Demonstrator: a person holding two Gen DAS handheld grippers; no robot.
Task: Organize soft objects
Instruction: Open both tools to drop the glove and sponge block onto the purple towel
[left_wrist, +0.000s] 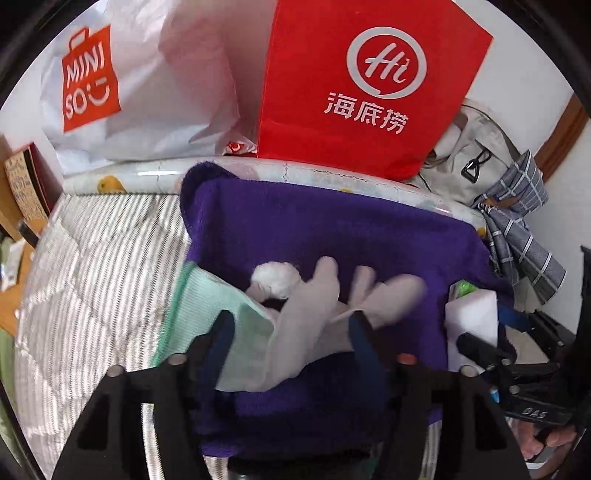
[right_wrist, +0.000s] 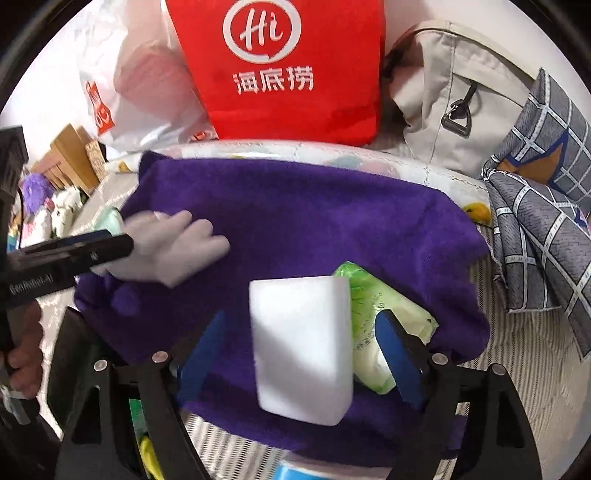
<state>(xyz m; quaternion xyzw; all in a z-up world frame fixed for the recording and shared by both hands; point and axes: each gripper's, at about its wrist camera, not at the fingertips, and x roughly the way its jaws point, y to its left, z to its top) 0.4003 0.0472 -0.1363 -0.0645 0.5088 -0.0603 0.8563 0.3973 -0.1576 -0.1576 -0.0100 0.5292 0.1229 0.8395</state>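
A purple towel (left_wrist: 314, 236) lies spread on the bed; it also shows in the right wrist view (right_wrist: 295, 206). A grey glove (left_wrist: 321, 314) with a white pom-pom (left_wrist: 275, 277) lies on it between the fingers of my left gripper (left_wrist: 290, 328), whose jaws stand apart around it. A mint cloth (left_wrist: 221, 314) lies under the glove at the left. My right gripper (right_wrist: 299, 343) is open around a white sponge block (right_wrist: 301, 347), with a green wipes pack (right_wrist: 373, 317) beside it. The glove (right_wrist: 173, 247) and the left gripper's finger (right_wrist: 85, 251) show at the left.
A red paper bag (left_wrist: 369, 81) and a white Miniso bag (left_wrist: 129, 74) stand behind the towel. A grey backpack (right_wrist: 454, 96) and a grey checked cloth (right_wrist: 543, 221) lie at the right. The striped quilt (left_wrist: 92, 266) covers the bed. Plush toys (right_wrist: 48, 210) sit far left.
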